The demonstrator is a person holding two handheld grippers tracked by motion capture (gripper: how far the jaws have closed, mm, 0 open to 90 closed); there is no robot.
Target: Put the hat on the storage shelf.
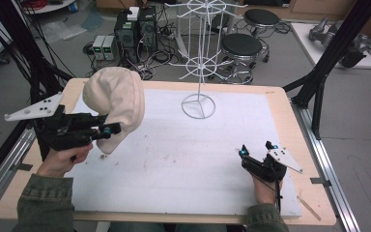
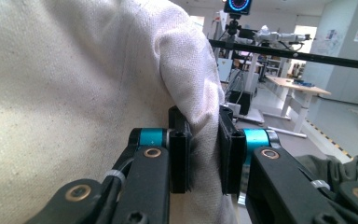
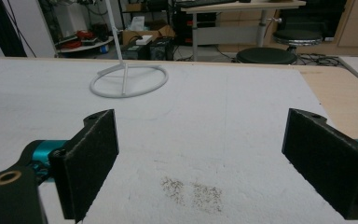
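Jaws, left: my left gripper [image 1: 107, 129] is clamped on a fold of the cream hat [image 1: 117, 104]; in the left gripper view both pads press the cloth [image 2: 204, 140] from either side.
Jaws, right: my right gripper [image 1: 255, 151] stands wide apart with nothing between the pads, low over the near right of the mat.
Hat: I have it lifted clear of the table on the left side, hanging from my grip, its crown toward the far side.
Stand: the white wire rack [image 1: 199, 58] is upright at the far middle of the mat, its ring base [image 3: 128, 80] flat on the surface, well apart from the hat.
Done: I judge the pick-up finished, since the hat is off the surface and firmly pinched.
Left: carrying it across to the rack and hanging it on a hook, by my reading; no hat is on the rack yet.
Surface: a white mat [image 1: 212, 159] covers a wooden table [image 1: 297, 145]; I see a dark speckled smudge [image 3: 193, 190] just ahead of my right gripper.
Room: grey floor beyond the far edge, with two black stools [image 1: 241, 46], computer towers [image 1: 135, 29] and tangled cables; black frame legs stand at both sides.
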